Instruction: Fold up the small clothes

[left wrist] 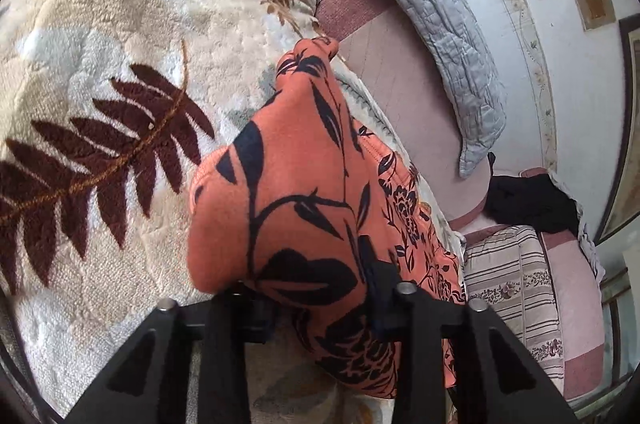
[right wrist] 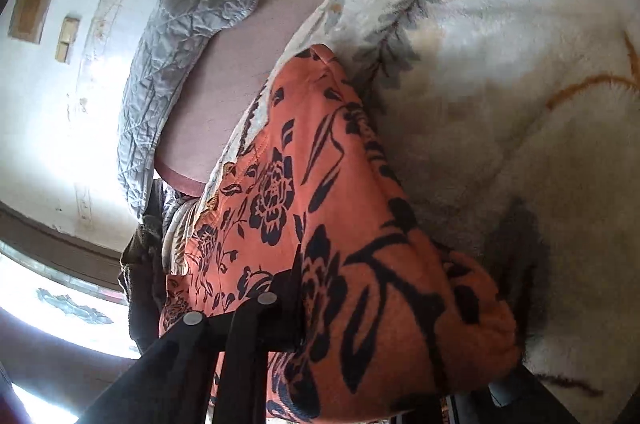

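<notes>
With both grippers clamped on the orange floral garment, the left gripper and right gripper hold a raised fold above the cream leaf-print blanket; next, probably, carry it far-side over, then release

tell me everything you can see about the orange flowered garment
The orange garment is soft, fleecy-looking cloth printed with black leaves, stems and roses. It lies bunched and partly folded on the cream leaf-patterned blanket, near the blanket's edge beside the pink sheet. A stitched hem runs along one side. Its near end is lifted into both tools: the left tool and right tool are each shut on a thick fold of it. Its far end tapers to a narrow tip.
</notes>
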`<state>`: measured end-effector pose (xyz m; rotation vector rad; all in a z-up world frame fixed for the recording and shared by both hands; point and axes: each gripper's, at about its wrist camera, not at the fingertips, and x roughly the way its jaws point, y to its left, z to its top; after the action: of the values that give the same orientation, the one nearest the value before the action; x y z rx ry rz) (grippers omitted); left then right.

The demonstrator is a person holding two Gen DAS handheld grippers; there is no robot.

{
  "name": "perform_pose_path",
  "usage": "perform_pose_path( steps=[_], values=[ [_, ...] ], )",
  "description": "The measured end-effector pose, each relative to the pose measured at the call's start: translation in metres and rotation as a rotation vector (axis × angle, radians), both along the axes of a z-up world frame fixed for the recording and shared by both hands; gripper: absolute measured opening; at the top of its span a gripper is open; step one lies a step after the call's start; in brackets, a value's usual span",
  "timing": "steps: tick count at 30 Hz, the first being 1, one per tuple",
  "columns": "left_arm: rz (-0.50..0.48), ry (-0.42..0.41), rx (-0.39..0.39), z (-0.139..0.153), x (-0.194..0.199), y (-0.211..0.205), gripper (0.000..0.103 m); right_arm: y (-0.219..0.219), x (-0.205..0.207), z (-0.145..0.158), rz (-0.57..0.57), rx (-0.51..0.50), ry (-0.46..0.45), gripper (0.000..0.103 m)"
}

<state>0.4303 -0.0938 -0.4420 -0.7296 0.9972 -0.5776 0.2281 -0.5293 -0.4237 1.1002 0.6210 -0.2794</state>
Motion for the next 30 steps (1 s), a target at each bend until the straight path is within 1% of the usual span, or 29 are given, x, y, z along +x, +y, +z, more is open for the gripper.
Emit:
perform_pose_path(
  steps=[2,4,6,8,11,13,15,16,17,18,19,20,21,23,24,25,27,28,30],
  values=[
    [-0.009,-0.017,0.012,0.007,-0.007,0.004,0.021,0.008,-0.009,0.012,0.003,-0.044,-0.028,0.017],
    [-0.004,-0.012,-0.005,0.013,-0.017,0.013,0.020,0.018,-0.021,0.023,0.009,-0.077,-0.038,0.016],
    [-0.003,-0.009,-0.019,0.021,-0.032,0.026,0.019,0.029,-0.033,0.032,0.023,-0.101,-0.030,0.016],
    [-0.005,0.001,-0.009,0.029,-0.051,0.038,0.019,0.041,-0.050,0.038,0.037,-0.113,-0.030,0.016],
    [-0.009,0.004,-0.005,0.036,-0.089,0.060,0.019,0.059,-0.084,0.040,0.053,-0.103,-0.021,0.016],
    [-0.016,0.023,0.014,0.032,-0.111,0.072,0.020,0.068,-0.103,0.036,0.067,-0.096,0.010,0.016],
    [-0.015,0.078,0.045,0.019,-0.125,0.082,0.022,0.075,-0.115,0.028,0.101,-0.069,0.074,0.018],
    [-0.013,0.112,0.055,0.012,-0.127,0.086,0.024,0.077,-0.120,0.023,0.123,-0.048,0.111,0.020],
    [-0.011,0.146,0.055,0.007,-0.126,0.090,0.028,0.078,-0.125,0.019,0.129,-0.027,0.145,0.021],
    [-0.010,0.161,0.042,0.007,-0.127,0.096,0.029,0.077,-0.132,0.017,0.129,-0.008,0.156,0.021],
    [-0.009,0.153,0.039,0.012,-0.129,0.101,0.029,0.075,-0.141,0.017,0.128,0.010,0.151,0.022],
    [-0.008,0.123,0.053,0.020,-0.132,0.106,0.030,0.073,-0.151,0.019,0.124,0.022,0.146,0.022],
    [-0.013,0.086,0.077,0.029,-0.136,0.110,0.033,0.070,-0.162,0.022,0.114,0.027,0.148,0.022],
    [-0.024,0.047,0.126,0.044,-0.147,0.119,0.036,0.065,-0.187,0.033,0.095,0.032,0.130,0.022],
    [-0.023,0.033,0.142,0.051,-0.153,0.125,0.036,0.062,-0.199,0.040,0.086,0.011,0.131,0.022],
    [-0.018,0.006,0.158,0.059,-0.159,0.130,0.036,0.060,-0.209,0.048,0.068,-0.033,0.147,0.022],
    [0.001,-0.071,0.224,0.079,-0.167,0.134,0.041,0.058,-0.225,0.069,0.007,-0.167,0.169,0.022],
    [0.004,-0.110,0.250,0.089,-0.169,0.133,0.042,0.057,-0.230,0.078,-0.016,-0.219,0.166,0.022],
    [-0.018,-0.173,0.271,0.105,-0.171,0.125,0.043,0.058,-0.224,0.094,-0.012,-0.261,0.121,0.022]
  ],
)
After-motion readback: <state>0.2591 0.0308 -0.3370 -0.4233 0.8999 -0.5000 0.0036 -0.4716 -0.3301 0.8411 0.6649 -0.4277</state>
